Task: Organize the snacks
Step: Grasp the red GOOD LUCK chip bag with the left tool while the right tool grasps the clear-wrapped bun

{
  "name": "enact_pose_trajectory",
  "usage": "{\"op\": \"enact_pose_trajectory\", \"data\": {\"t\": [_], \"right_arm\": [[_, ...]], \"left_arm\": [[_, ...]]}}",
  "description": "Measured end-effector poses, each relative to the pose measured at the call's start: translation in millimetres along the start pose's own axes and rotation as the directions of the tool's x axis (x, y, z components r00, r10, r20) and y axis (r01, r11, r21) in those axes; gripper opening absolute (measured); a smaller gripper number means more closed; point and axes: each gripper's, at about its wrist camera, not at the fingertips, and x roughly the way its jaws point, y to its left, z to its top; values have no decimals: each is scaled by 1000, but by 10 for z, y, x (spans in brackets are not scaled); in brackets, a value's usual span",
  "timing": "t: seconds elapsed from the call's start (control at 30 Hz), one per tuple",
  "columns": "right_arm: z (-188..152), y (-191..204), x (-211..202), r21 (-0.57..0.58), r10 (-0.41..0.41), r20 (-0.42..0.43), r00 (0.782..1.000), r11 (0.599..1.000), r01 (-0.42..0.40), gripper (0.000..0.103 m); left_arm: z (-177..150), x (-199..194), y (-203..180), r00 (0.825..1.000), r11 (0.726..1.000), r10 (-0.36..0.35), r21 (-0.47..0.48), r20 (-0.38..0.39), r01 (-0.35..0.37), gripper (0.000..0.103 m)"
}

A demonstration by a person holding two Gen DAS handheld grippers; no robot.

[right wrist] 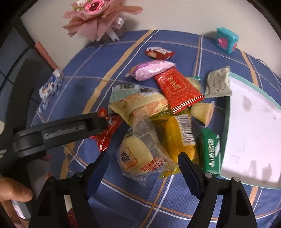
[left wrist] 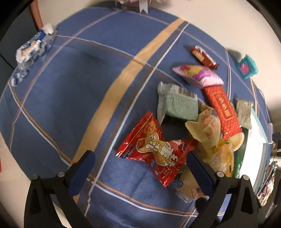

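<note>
A pile of snack packets lies on the blue plaid tablecloth point(left wrist: 58, 98). My left gripper point(left wrist: 140, 156) is open, its jaws either side of a red crinkly snack bag point(left wrist: 154, 149), just above it. In the right wrist view my right gripper point(right wrist: 143, 159) is open over a clear-wrapped yellow cake point(right wrist: 138, 154), beside a yellow packet with a barcode point(right wrist: 179, 138). The left gripper's finger point(right wrist: 70, 128) shows there over the red bag point(right wrist: 107, 133). A white tray with a teal rim point(right wrist: 226, 126) lies to the right, bare inside.
Around the pile lie a red flat packet point(right wrist: 177, 89), a pink-purple packet point(right wrist: 151, 69), a small dark-red packet point(right wrist: 159, 52), a pale green packet point(left wrist: 179, 105) and a green packet point(right wrist: 211, 150). A teal box point(right wrist: 226, 42), a pink bouquet point(right wrist: 94, 15) and a blue-white wrapper point(left wrist: 33, 47) stand farther off.
</note>
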Motion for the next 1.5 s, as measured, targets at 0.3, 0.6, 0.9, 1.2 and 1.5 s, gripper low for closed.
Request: {"op": "enact_pose_trajectory", "data": {"t": [0.3,0.6,0.9,1.2,1.5], "right_arm": [[6,74,145,-49,-23,-31,999,999,22,82],[1,152,264,-84,-31,-31,999,996,28,82],[85,56,276,-5,28,-10,1000,1000,-28,65],[208,-91,175,77,137,34,990,987,-139,35],[122,-48,-63,65,174,67,982,982,-178,19]], "left_arm": [[20,164,-43,999,1000,-20,16,-28,20,85],[-9,248,-28,999,1000,-9,-1,-52,9,74],[-35,332,-1,999,1000,3,-31,-46,-4,56],[-57,129,-2,999,999,8,-36,33,-7,52],[-117,-268,23,994,999,19,-50,112,-14,52]]}}
